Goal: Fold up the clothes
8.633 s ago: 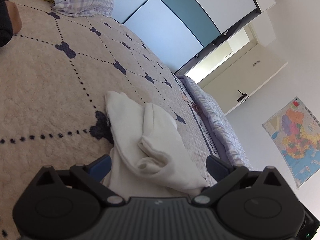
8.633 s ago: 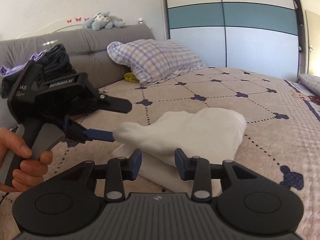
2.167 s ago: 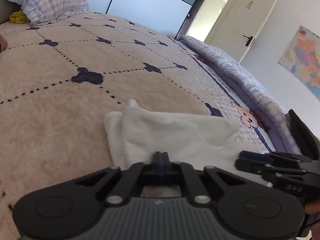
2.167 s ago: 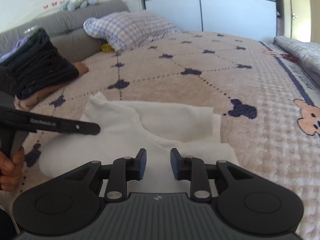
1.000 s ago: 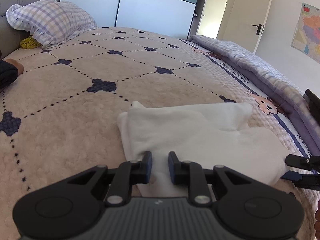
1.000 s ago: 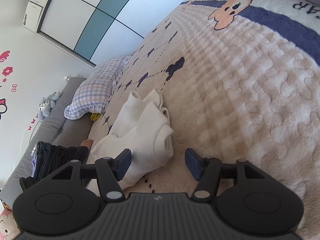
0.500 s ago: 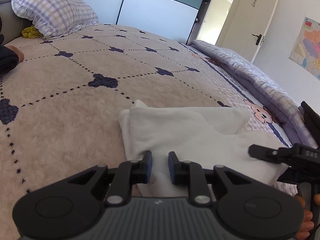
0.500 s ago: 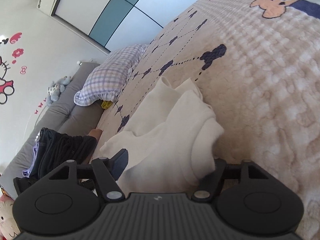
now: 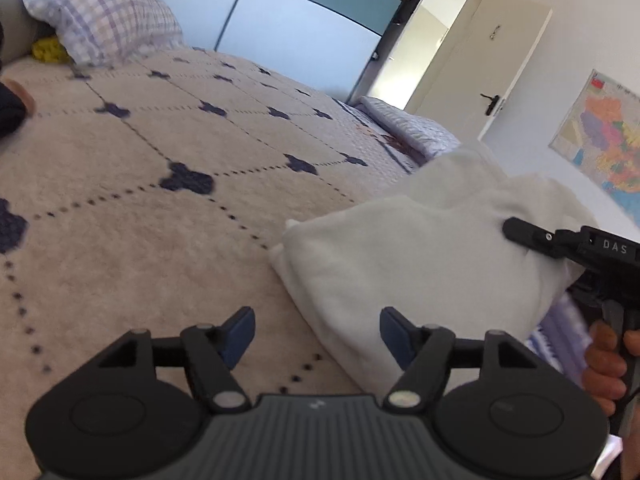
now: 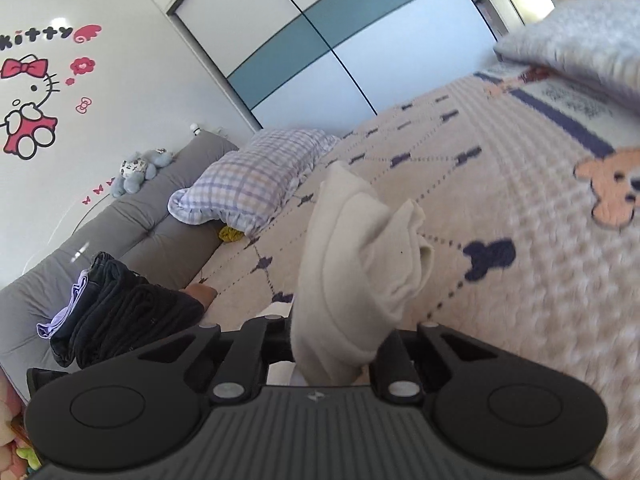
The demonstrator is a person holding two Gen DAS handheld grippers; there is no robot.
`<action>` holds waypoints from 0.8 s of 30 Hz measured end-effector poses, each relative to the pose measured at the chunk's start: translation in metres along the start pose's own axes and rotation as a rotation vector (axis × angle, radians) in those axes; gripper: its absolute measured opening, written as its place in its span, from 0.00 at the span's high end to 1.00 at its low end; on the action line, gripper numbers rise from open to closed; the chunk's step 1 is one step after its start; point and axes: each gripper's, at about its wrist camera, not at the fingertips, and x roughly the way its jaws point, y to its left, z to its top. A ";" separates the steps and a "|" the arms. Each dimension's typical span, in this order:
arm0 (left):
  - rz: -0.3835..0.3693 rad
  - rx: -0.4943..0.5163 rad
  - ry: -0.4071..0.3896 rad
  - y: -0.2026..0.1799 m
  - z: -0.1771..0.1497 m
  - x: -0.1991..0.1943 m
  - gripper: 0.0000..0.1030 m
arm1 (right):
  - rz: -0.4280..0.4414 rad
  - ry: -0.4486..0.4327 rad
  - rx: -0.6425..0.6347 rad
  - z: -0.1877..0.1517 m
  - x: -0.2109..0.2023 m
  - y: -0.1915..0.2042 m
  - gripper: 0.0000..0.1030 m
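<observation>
Folded white garment (image 9: 424,256) lifted off the beige bedspread (image 9: 132,232) by the right gripper (image 10: 336,354).
Its jaws are closing on the cloth, pads hidden behind the bundle at 6 o'clock. The left gripper (image 9: 316,330) is opening, nothing between its pads; the garment sits at its 2 o'clock.

It was a bedroom in a home. A bed (image 9: 120,208) with checked pillow (image 10: 256,176) filled it, beside a sliding wardrobe (image 9: 288,36). Cartoon-cat decal (image 10: 32,96), soft toy (image 10: 138,172) and wall map (image 9: 600,136) suggested a child's room.
</observation>
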 end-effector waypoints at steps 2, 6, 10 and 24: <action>-0.113 -0.041 0.053 -0.015 0.005 0.022 0.31 | -0.022 -0.029 -0.060 0.019 -0.011 0.009 0.86; -0.140 0.038 0.087 -0.061 0.016 0.046 0.27 | -0.069 -0.067 -0.146 0.056 -0.038 0.018 0.86; -0.195 0.073 0.079 -0.083 0.016 0.046 0.20 | -0.122 -0.178 -0.137 0.103 -0.089 -0.001 0.87; -0.177 0.037 0.078 -0.072 0.017 0.031 0.20 | -0.591 -0.470 0.556 0.108 -0.354 -0.296 0.82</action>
